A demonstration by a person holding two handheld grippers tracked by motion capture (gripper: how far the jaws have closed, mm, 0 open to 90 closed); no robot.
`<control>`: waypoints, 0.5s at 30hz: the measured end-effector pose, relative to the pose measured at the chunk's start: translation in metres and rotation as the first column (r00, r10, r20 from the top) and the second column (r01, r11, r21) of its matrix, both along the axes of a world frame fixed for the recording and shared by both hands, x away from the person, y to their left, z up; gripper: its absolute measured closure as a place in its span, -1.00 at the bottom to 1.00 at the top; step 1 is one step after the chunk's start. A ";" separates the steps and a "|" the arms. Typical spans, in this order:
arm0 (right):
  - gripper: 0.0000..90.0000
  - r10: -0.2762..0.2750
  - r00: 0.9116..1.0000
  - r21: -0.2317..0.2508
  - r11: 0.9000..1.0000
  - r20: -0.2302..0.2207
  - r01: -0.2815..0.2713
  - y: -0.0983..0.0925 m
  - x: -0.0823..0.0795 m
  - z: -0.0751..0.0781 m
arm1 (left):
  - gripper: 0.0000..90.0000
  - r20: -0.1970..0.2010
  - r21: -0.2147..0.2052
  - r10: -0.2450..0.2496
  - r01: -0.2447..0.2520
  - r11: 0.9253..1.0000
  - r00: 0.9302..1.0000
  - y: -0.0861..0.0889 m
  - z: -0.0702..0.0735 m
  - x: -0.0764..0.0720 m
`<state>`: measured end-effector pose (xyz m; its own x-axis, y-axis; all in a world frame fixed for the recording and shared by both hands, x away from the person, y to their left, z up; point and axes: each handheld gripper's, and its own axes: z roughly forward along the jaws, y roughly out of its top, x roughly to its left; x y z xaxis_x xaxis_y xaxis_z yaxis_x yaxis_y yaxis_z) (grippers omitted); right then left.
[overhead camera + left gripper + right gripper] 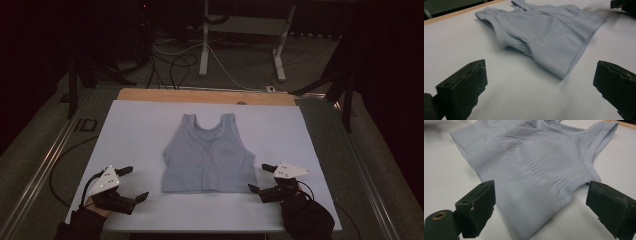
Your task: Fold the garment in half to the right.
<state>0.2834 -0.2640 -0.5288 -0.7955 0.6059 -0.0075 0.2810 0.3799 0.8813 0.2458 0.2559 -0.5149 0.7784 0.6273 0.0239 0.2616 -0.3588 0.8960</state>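
Top [210, 155]: ribbed pale-blue knit, flat on white table [135, 130] | left gripper [134, 184], right gripper [261, 178]: jaws spread, empty

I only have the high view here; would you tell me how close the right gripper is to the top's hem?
Observer: In the right gripper view, the ribbed hem of the top reaches in between the open jaws of the right gripper, no pad touching it.
Operator: And the left gripper?
Observer: The left gripper is open too; the hem corner lies just ahead of its jaws, apart from them.
Operator: Is the fabric flat?
Observer: Mostly; the strap edge stands slightly off the table.
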 end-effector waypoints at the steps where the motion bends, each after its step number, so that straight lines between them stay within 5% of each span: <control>1: -0.80 0.002 1.000 -0.003 1.000 0.001 -0.002 0.000 0.000 -0.001 | -0.99 -0.001 0.003 -0.002 0.002 1.000 1.000 -0.001 0.000 0.000; 15: -0.80 0.044 0.997 -0.018 0.999 -0.056 -0.045 0.007 -0.003 -0.003 | -0.99 -0.012 0.019 -0.040 0.040 0.999 0.999 -0.005 0.001 0.000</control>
<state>0.2801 -0.2569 -0.5317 -0.8210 0.5704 0.0260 0.3120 0.4101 0.8570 0.2456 0.2506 -0.5139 0.8032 0.5952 0.0263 0.2569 -0.3859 0.8860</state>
